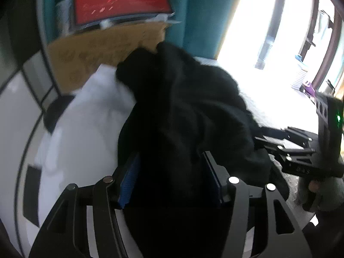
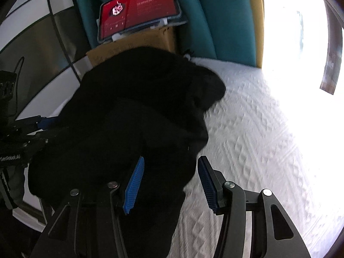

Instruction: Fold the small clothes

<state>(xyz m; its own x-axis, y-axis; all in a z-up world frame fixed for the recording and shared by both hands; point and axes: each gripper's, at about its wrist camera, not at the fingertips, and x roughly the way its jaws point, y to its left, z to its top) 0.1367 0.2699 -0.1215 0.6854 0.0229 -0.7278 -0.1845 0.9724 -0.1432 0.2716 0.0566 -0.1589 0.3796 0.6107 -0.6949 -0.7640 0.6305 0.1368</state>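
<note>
Left wrist view: black garment [image 1: 185, 116] bunched in a heap on the white bed cover [image 1: 90, 116], filling the centre of frame. It runs from between the blue pads of the left gripper [image 1: 172, 185] up and away toward the cardboard box [image 1: 101, 49] and red tablet [image 1: 120, 0]. Cloth lies between the fingers [image 1: 129, 182]; whether the pads press it cannot be told, dark on dark. Right gripper [image 1: 277, 142] enters from the right edge, tips at the garment's right flank.

Right wrist view: same garment [image 2: 137, 116] lies mostly left of and ahead of the right gripper [image 2: 169, 185]. Fingers [image 2: 134, 185] stand apart; a fold of cloth sits between them, against the left pad, the right pad showing clear of it. Left gripper [image 2: 43, 122] at the garment's left side.

Judgement: long axis runs away from both grippers; they flank it about equally.
</note>
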